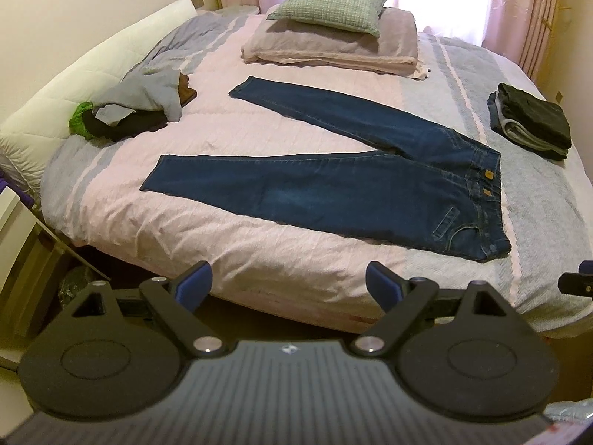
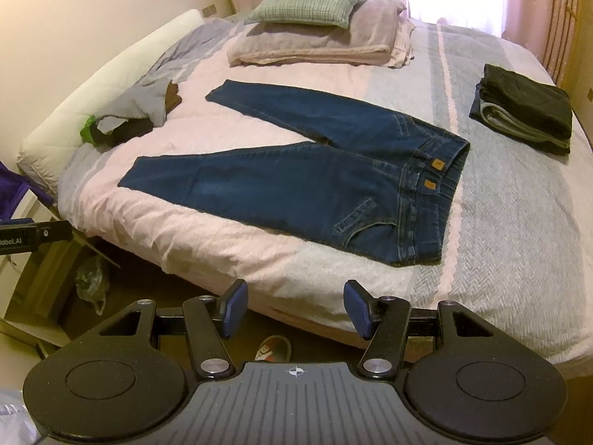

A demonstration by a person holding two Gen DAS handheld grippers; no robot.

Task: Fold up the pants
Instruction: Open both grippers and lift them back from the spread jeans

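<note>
Jeans (image 1: 333, 181) lie spread flat on the bed (image 1: 259, 259) in the left wrist view, waistband to the right and both legs reaching left, parted in a V. The left gripper (image 1: 287, 289) hangs over the near edge of the bed with its blue-padded fingers (image 1: 194, 285) set wide apart and nothing between them, short of the jeans. A loose heap of clothes (image 1: 133, 111) sits at the left of the bed beside a white bolster (image 1: 92, 74). A stack of folded clothes (image 1: 530, 122) rests at the right, well apart from the jeans. At the far end a green checked cushion (image 1: 333, 3) lies on top of a pale pillow (image 1: 333, 44), with pink curtains (image 1: 519, 11) behind. A bit of the right gripper (image 1: 576, 282) shows at the right edge.

Seen from the right wrist, the jeans (image 2: 296, 181) sit in the middle of the bed (image 2: 500, 222), two tan tags showing at the waistband. The right gripper (image 2: 294, 309) hovers over the bed's near edge, its fingers (image 2: 357, 307) well apart and empty, clear of the fabric. A slipper (image 2: 272, 348) lies on the floor just beneath it, and a crumpled plastic bag (image 2: 90, 278) sits on the floor to the left. Part of the left gripper (image 2: 33, 235) pokes in at the left edge. The folded stack (image 2: 526, 115) lies to the right, the loose heap (image 2: 129, 118) to the left.
</note>
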